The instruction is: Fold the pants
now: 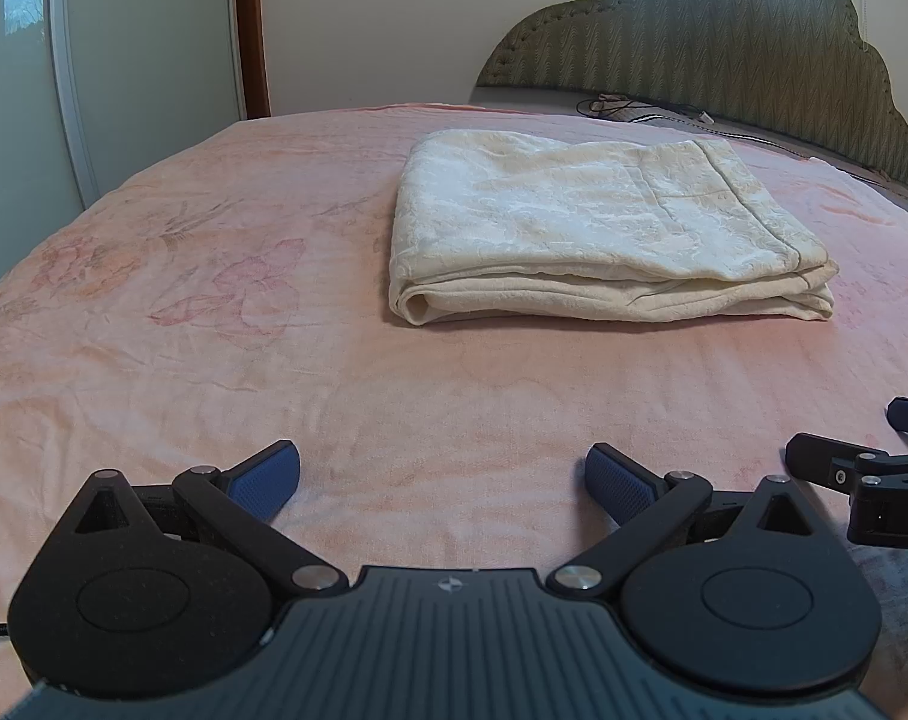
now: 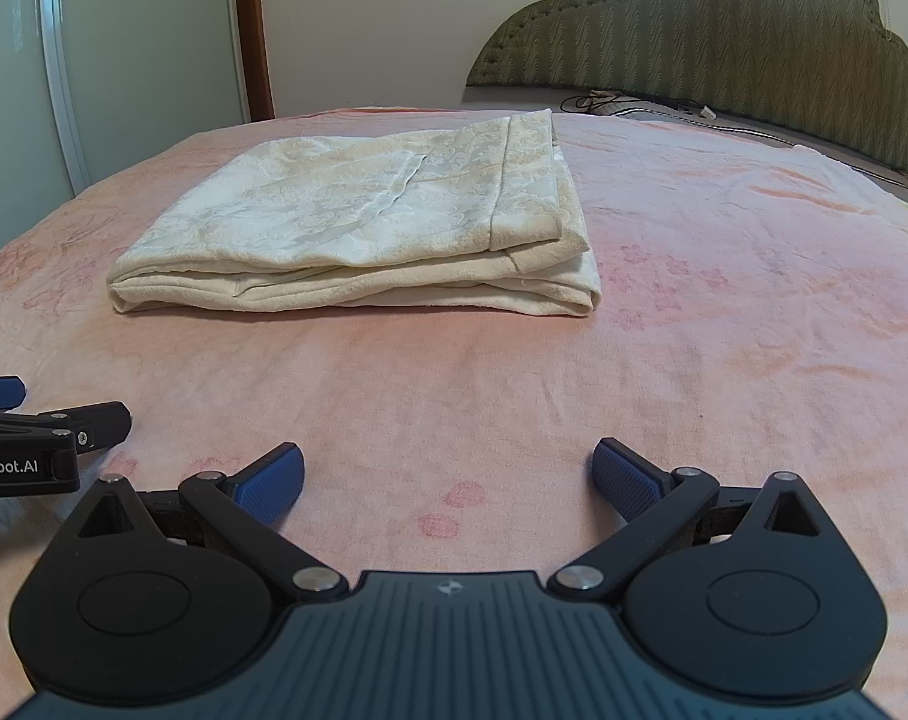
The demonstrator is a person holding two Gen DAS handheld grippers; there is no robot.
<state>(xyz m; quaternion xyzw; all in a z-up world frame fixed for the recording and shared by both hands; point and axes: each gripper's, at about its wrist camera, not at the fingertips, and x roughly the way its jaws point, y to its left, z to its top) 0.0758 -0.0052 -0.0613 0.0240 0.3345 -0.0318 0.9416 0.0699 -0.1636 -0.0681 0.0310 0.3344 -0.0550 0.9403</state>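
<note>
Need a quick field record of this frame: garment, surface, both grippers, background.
garment: cream pants, folded into a flat stack, lying free
surface: pink floral bedspread
left gripper: jaws wide open, empty, short of the pants
right gripper: jaws wide open, empty, short of the pants
contact: neither gripper touches the pants
background: green padded headboard, cables at its base

Open bed (image 1: 441,384) is left ahead of each wide-open hand-held gripper. Beyond it, the way is blocked only by the folded pants (image 1: 598,222), untouched.
</note>
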